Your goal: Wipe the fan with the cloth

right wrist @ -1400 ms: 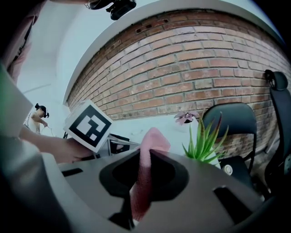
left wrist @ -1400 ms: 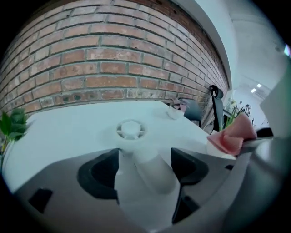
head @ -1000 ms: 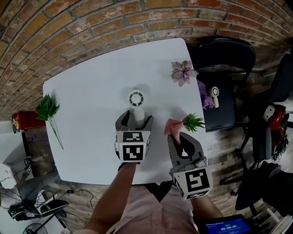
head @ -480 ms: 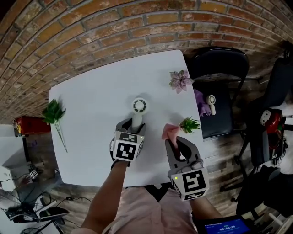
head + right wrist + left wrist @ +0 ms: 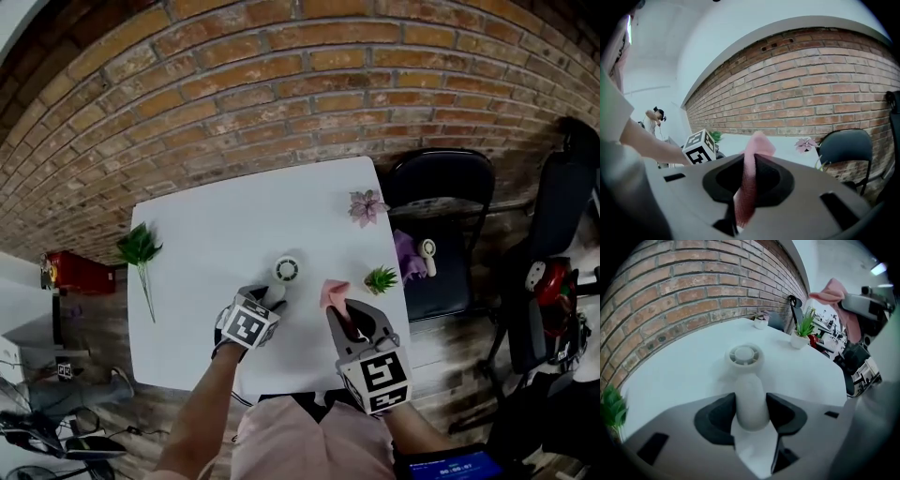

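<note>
Left gripper [image 5: 270, 298]: my jaws have just been closing and now clamp the handle of the white fan [image 5: 287, 270].
Fan: its round grille faces up, over the white tabletop [image 5: 216, 225].
Right gripper [image 5: 345, 314]: I see it pinched tight on the pink cloth [image 5: 333, 292], near the fan's right.

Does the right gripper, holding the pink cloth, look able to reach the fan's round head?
Probably yes. The cloth in the right gripper is just right of the fan head, only bare table between; the left gripper, its jaws just closed further, grips only the handle.
</note>
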Available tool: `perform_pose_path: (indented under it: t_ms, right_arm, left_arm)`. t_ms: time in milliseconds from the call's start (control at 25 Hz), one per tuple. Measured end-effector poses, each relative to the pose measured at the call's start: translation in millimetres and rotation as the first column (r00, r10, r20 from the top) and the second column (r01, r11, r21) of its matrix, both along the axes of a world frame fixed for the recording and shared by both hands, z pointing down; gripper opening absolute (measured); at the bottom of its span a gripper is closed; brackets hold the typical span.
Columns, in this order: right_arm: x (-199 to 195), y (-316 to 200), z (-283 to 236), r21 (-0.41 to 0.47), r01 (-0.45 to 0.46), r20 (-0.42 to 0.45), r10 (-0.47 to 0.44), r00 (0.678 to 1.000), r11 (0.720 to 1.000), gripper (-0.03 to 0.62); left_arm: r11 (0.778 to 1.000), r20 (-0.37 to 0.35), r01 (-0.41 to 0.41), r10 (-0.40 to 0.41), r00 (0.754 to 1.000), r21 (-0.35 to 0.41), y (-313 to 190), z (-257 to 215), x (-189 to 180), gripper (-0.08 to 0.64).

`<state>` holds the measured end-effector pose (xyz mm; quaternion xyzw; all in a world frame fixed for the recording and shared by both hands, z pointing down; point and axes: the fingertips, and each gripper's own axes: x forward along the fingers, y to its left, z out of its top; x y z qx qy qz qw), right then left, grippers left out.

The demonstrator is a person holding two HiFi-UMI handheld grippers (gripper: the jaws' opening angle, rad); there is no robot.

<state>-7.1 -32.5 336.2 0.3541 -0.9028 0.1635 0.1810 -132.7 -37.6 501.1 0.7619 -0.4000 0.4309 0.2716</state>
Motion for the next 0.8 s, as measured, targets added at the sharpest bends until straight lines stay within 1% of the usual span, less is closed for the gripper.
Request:
perform_pose_path:
  t_ms: [160, 240, 320, 400, 480, 600, 680, 800]
  right_arm:
    - [-16, 14, 5, -0.002, 0.088, -0.031, -0.088, 0.996, 0.996, 0.044]
    - [-24, 17, 13, -0.015, 0.112, -0.053, -0.112, 0.992, 0.994, 0.043]
    - [-32, 16, 27, -0.043, 0.129, -0.065, -0.131, 0.989, 0.991, 0.043]
    - [-42, 14, 47, -0.109, 0.131, -0.057, -0.138, 0.989, 0.985, 0.041]
    - [-53, 14, 70, -0.197, 0.126, -0.040, -0.136, 0.990, 0.972, 0.041]
    - [-73, 19, 103, -0.295, 0.126, -0.043, -0.145, 0.989, 0.947, 0.040]
    - [-84, 21, 120, -0.349, 0.118, -0.034, -0.139, 0.990, 0.930, 0.040]
    - [-98, 20, 136, -0.421, 0.098, -0.009, -0.112, 0.994, 0.902, 0.040]
  left_arm:
    - [0.998, -0.013, -0.058, 0.057, 0.998, -0.031, 5, 0, -5, 0.210]
    - [0.993, -0.012, -0.105, 0.104, 0.995, -0.048, 6, 0, -8, 0.209]
    - [0.983, -0.015, -0.165, 0.165, 0.986, -0.076, 5, 0, -11, 0.207]
    - [0.965, -0.013, -0.239, 0.239, 0.971, -0.111, 3, -2, -10, 0.206]
    - [0.942, -0.011, -0.299, 0.301, 0.953, -0.152, 2, -5, -6, 0.204]
    - [0.909, -0.010, -0.350, 0.357, 0.934, -0.227, 9, -4, -5, 0.204]
    - [0.896, -0.003, -0.374, 0.385, 0.923, -0.240, 10, -3, -7, 0.202]
    - [0.888, 0.000, -0.398, 0.409, 0.912, -0.231, 8, -3, -9, 0.202]
